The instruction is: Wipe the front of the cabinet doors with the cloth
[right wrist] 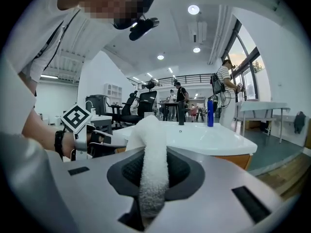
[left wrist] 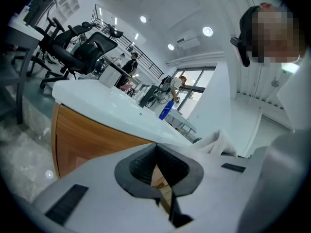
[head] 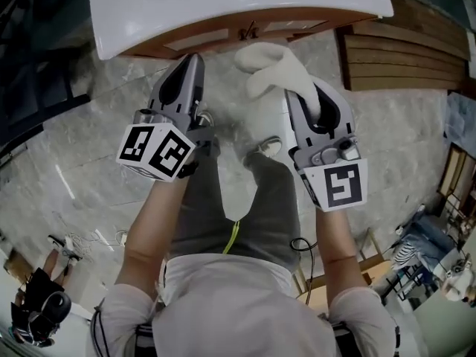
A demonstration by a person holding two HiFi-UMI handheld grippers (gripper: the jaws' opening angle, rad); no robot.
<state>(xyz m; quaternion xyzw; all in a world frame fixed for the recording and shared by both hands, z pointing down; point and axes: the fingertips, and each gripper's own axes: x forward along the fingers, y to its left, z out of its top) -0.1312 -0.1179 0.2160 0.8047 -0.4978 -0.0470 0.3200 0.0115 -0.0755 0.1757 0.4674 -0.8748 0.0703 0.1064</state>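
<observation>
Wooden cabinet doors (head: 223,39) sit under a white countertop (head: 223,2), straight ahead of me and below. My right gripper (head: 296,95) is shut on a white cloth (head: 271,65), which bulges out past its tips toward the doors. In the right gripper view the cloth (right wrist: 153,169) runs up between the pads of that gripper (right wrist: 153,181). My left gripper (head: 192,59) is shut and empty, just left of the cloth and close to the cabinet. In the left gripper view that gripper (left wrist: 156,165) points at the wooden door (left wrist: 82,135), apart from it.
A grey marble floor (head: 82,147) lies below. Stacked wooden planks (head: 401,58) stand right of the cabinet. A blue bottle (right wrist: 210,113) stands on the countertop. Office chairs (left wrist: 82,47) and people fill the room behind. Another person (head: 37,303) is at the lower left.
</observation>
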